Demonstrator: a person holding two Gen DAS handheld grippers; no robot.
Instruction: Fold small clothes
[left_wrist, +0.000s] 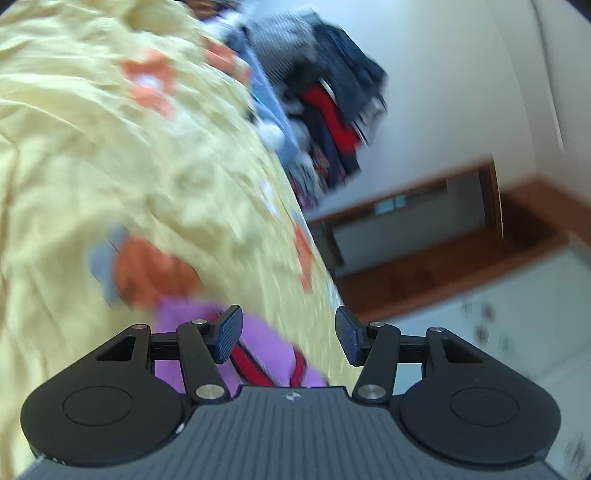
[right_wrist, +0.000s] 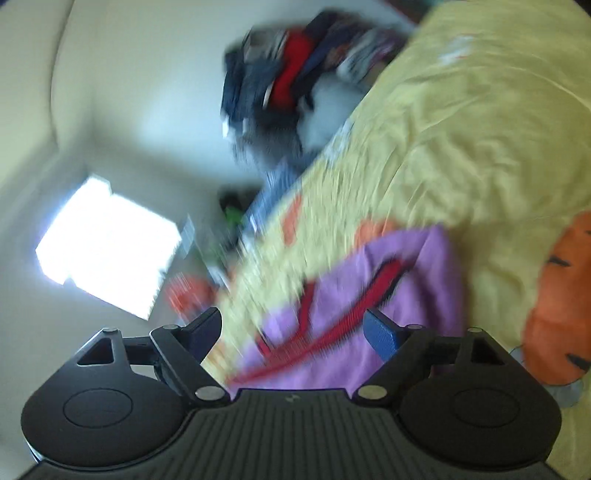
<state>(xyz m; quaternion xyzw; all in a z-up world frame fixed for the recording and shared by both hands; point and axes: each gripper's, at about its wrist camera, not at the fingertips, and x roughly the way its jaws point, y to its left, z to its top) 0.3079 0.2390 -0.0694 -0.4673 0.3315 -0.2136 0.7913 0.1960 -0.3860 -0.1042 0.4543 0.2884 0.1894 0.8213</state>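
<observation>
While both views are smeared by motion blur, the main shapes read clearly enough. In the left wrist view, the left gripper (left_wrist: 290, 338) sits at the bottom centre with its two blue, fine-ribbed pads spread wide apart and nothing between them. Just beyond it, at the lower middle of the frame, lies a small purple garment (left_wrist: 258, 354) of soft fabric with red ribbed trim. It rests on a yellow bedspread (left_wrist: 110, 166) — crinkled, quilted-looking cloth printed with orange and grey-blue patches — that fills the left half of the frame. At the upper centre a heap of dark clothes (left_wrist: 332, 103), navy with a red piece showing, sits at the far edge of the spread against a pale wall (left_wrist: 461, 92).

In the right wrist view, the right gripper (right_wrist: 295, 332) also stands wide open and holds nothing. The purple garment (right_wrist: 388, 295) spreads across the lower middle, its red trim running in curved bands. An orange plush toy (right_wrist: 561, 302) with dark stitched marks bulges at the right edge, and a bright window (right_wrist: 107, 243) glares at the left.
</observation>
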